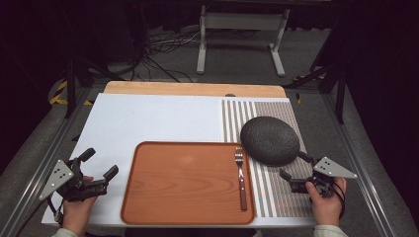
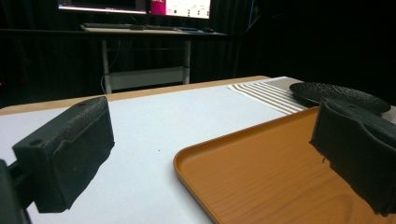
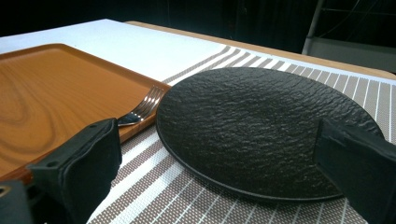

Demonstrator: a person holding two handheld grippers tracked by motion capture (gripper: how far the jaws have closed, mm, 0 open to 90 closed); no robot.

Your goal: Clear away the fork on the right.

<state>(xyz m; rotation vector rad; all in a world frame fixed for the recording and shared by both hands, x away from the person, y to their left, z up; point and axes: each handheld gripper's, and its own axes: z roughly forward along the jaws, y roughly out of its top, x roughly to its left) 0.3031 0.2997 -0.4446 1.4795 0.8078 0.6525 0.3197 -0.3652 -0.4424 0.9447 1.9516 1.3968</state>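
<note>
The right gripper (image 1: 296, 165) had its jaws spread wide, one tip at the near right rim of the black plate (image 1: 270, 139) and the other just short of the rim on the near side; in the right gripper view the two black jaws stood either side of the plate's near edge with nothing clamped between them, and whether a tip touched the rim could not be told. The right hand (image 1: 323, 197) held that gripper low over the striped placemat (image 1: 276, 197), to the right of the tray (image 1: 183, 182), forearm coming in from the near edge and the jaws pointing away and a little left toward the plate.

The left gripper (image 1: 101, 163) was also parted wide and held nothing. Its jaws hovered over the white table surface (image 1: 148, 118) just left of the tray, pointing away and toward the tray's left rim; in the left gripper view one jaw hung over the white surface and the other over the tray's near corner. The left hand (image 1: 79, 207) gripped it from below, near the table's front left corner.

The plate lay on the placemat just beyond the tray's far right corner. A fork (image 1: 240, 175) lay inside the tray along its right edge, tines pointing toward the plate
</note>
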